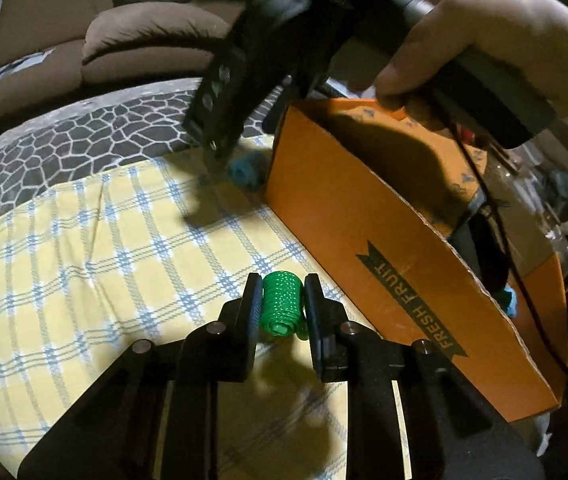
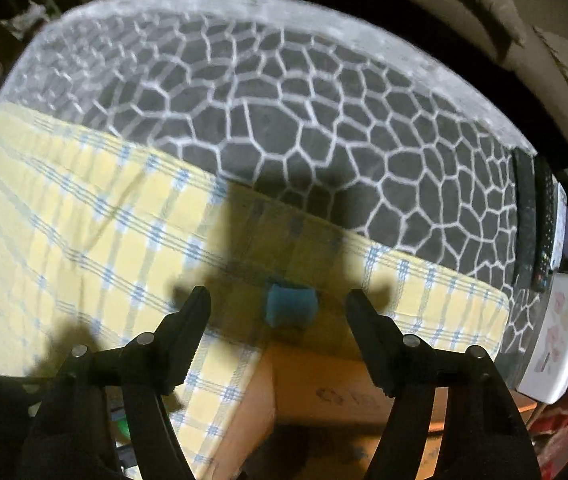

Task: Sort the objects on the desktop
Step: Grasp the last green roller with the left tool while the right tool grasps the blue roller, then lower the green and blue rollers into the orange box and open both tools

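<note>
Between the fingers of the left claw (image 1: 283, 307), nearest the left wrist camera, a green ribbed cylinder (image 1: 282, 306) is clenched on both flanks. Its long axis runs away from the camera, parallel to the fingers, with one round end facing the lens. It sits at or just above the yellow checked cloth (image 1: 84, 264); contact cannot be determined.

Just right of the cylinder stands the orange cardboard box (image 1: 364, 216), printed "FRESH FRUIT", with its long wall running diagonally away. A small blue item (image 1: 510, 302) shows over the wall, inside the box.

Beyond, at the box's far corner, a blue cylinder (image 1: 244, 170) lies on the cloth. The right claw (image 1: 214, 148) hangs above and beside it, gripped by the right hand (image 1: 484, 40).

Only the right wrist view shows that claw (image 2: 278, 308) released, jaws wide apart, with the blue cylinder (image 2: 292, 306) lying between them, untouched. Farther off lies the grey cracked-pattern tabletop (image 2: 284, 100).
</note>
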The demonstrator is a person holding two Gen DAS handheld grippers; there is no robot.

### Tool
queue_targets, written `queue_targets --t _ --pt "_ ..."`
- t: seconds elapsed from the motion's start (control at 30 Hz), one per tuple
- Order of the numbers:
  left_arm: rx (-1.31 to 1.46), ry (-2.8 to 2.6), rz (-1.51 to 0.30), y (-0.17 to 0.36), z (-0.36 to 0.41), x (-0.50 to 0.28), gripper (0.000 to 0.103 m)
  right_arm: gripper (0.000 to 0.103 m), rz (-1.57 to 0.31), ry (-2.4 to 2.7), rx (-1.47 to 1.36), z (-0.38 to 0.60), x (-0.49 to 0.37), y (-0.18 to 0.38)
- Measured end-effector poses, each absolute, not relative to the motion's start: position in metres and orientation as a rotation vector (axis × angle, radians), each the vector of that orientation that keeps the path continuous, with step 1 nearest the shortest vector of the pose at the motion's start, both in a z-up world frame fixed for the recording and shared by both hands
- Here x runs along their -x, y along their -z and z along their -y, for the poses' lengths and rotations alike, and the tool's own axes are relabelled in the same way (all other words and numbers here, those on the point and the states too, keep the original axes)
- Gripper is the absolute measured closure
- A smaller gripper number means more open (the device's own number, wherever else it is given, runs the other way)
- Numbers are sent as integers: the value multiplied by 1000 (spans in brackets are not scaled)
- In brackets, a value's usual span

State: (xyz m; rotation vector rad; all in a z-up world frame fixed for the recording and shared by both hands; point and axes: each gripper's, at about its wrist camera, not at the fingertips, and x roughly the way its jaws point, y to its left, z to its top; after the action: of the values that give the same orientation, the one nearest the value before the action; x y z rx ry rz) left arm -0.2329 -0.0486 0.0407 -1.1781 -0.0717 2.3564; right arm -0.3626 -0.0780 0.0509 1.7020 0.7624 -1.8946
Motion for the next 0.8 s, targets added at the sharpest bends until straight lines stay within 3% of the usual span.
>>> queue_targets --t 0.13,0.17,0.2,0.27,0.43,0.57,0.8 --pt "1167 -2361 86 -45 56 229 83 32 -796 1848 -1769 77 366 -38" --pt "1164 -2362 89 -46 57 228 83 38 -808 1839 -1780 76 367 -36" --pt "1161 -2366 90 -47 59 228 83 56 -812 1828 -1793 76 367 -34" --pt "1154 -2368 99 -50 60 227 83 68 -822 1812 -1810 75 367 -31" --pt "1150 -2371 104 -52 62 224 83 67 -835 1794 -1828 73 364 -23" --pt "1150 -2375 105 -54 62 223 83 72 -824 1827 -1789 73 360 -26" --pt "1139 -2392 93 -71 58 213 83 72 -715 1895 -1682 67 347 -67"
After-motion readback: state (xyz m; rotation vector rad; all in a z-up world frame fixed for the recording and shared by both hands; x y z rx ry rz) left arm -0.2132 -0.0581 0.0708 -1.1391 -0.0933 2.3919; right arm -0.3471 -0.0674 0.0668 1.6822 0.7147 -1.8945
